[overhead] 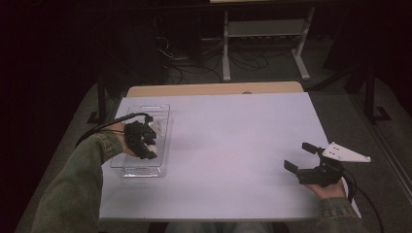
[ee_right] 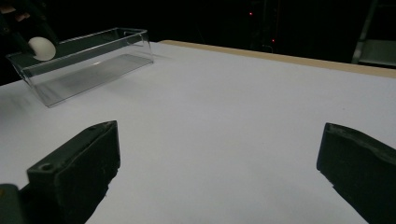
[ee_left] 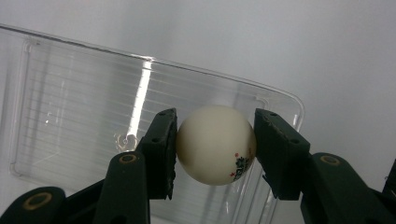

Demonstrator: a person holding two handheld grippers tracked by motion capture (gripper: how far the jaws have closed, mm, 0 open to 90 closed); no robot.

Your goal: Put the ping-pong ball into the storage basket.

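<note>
The left gripper (ee_left: 215, 144) holds a white ball (ee_left: 215, 144) tight between its two black jaws. The ball has a little red and dark print near its bottom. It hangs above a clear plastic box (ee_left: 70, 116), at the left side of the white table (overhead: 233, 141). In the high view the left gripper (overhead: 145, 141) sits over the near half of the box (overhead: 165, 116).

The right gripper (overhead: 303, 160) waits at the near right side of the table, well apart from the box. Its jaws are spread wide and hold nothing.

I think the step in hand is moving the ball over the box, either to drop it in or to lift it out. I cannot tell which. If it is dropping it in, the next move is to keep the ball inside the box walls, go low, then open the jaws slowly so the ball does not bounce out.
</note>
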